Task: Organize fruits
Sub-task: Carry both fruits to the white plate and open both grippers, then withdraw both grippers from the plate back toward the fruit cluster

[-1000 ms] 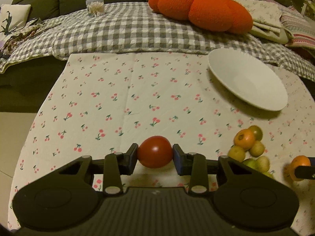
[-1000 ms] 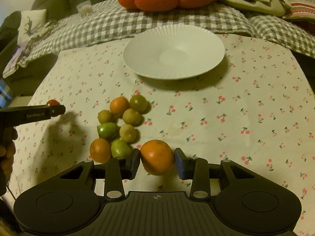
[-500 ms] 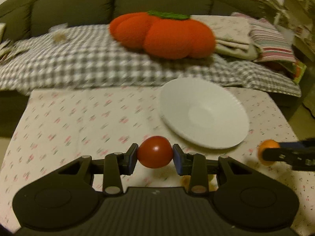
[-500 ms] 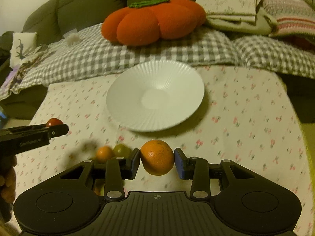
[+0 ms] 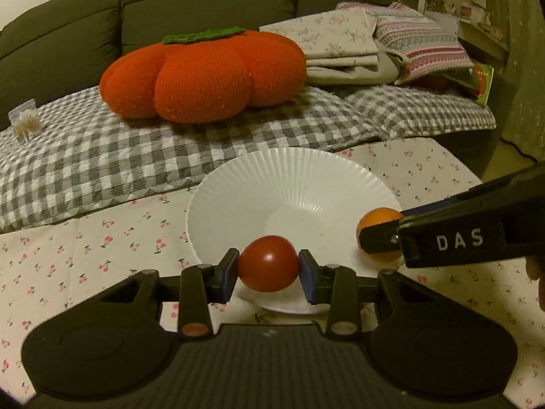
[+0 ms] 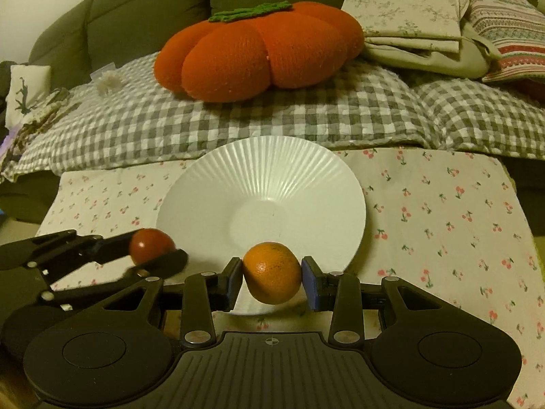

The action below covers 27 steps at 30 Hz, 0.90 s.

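My left gripper is shut on a red tomato, held over the near rim of the white ribbed plate. My right gripper is shut on an orange, also at the near edge of that plate. In the left wrist view the right gripper comes in from the right with the orange over the plate's right side. The right wrist view shows the left gripper at the left with the tomato. The plate has nothing on it.
The plate sits on a table with a cherry-print cloth. Behind it lie a grey checked blanket, a big orange pumpkin cushion, folded linens and a dark green sofa. The table's right edge is close.
Both grippers have moved forward from the fruit pile to the plate, each keeping its fruit. The pile of small fruits has dropped out of view. The plate now looms large.
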Each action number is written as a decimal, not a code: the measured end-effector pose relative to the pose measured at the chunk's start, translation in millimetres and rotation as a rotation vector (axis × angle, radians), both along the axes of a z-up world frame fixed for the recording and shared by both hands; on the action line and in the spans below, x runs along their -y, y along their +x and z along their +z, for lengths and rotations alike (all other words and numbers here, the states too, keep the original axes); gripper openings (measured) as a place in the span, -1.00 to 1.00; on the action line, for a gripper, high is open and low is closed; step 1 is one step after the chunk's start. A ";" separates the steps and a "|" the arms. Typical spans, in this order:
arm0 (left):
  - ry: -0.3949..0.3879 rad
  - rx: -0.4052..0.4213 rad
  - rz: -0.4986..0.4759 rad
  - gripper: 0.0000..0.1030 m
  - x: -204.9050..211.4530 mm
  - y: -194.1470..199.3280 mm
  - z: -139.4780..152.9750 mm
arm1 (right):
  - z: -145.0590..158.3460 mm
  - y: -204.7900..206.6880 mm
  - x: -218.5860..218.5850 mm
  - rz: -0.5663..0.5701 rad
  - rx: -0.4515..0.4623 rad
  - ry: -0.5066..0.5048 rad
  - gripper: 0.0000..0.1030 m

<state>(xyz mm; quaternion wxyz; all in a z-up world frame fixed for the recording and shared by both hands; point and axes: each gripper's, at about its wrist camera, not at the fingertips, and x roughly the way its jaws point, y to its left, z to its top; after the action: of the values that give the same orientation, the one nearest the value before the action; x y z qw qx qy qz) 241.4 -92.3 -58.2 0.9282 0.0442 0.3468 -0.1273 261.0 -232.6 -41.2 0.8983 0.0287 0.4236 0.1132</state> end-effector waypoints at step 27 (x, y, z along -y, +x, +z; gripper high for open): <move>-0.071 -0.017 0.027 0.20 -19.9 2.9 8.0 | 9.0 20.2 17.5 -0.095 -0.028 0.113 -0.10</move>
<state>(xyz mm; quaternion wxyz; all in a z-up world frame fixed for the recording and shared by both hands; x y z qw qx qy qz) 244.2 -72.4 -50.2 0.9279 0.0054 0.3503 -0.1273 281.2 -250.2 -32.3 0.8937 0.1012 0.4270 0.0938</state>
